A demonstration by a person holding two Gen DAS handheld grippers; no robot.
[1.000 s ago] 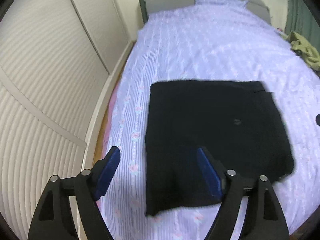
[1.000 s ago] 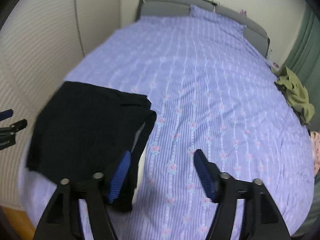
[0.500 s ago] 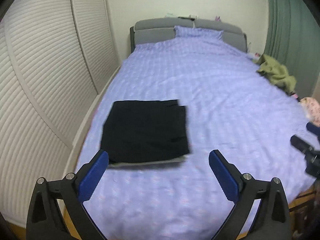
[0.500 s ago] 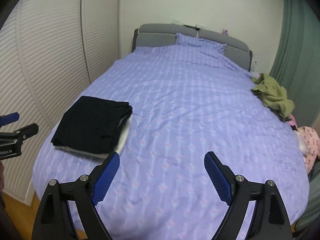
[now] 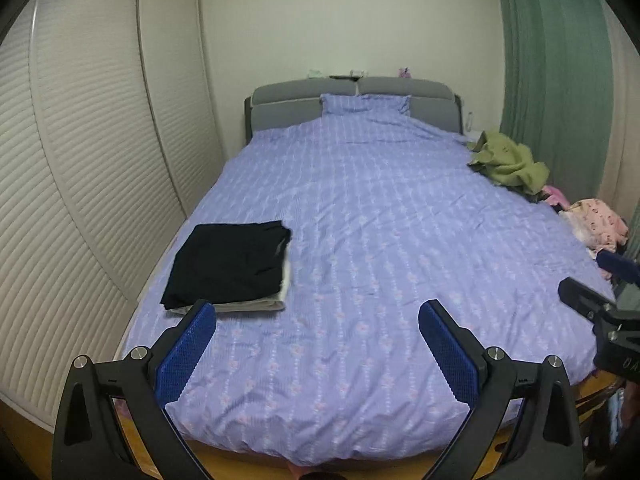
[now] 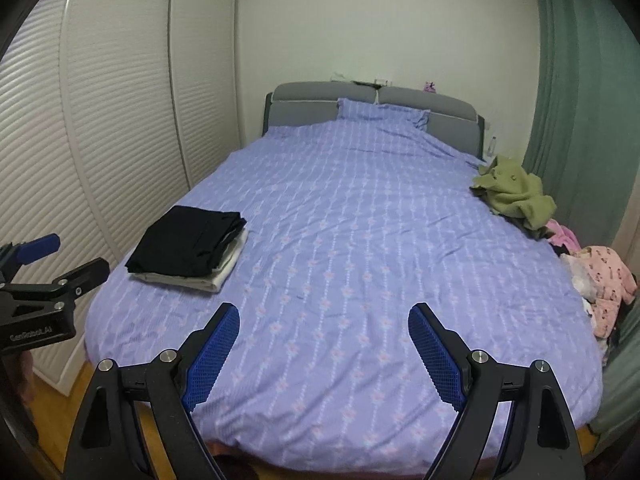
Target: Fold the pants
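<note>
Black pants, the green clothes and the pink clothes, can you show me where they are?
black pants (image 6: 186, 240), right wrist view, middle of the folded top.
green clothes (image 6: 514, 192), right wrist view, middle of the crumpled heap.
pink clothes (image 6: 604, 276), right wrist view, middle of the patterned pink fabric.
</note>
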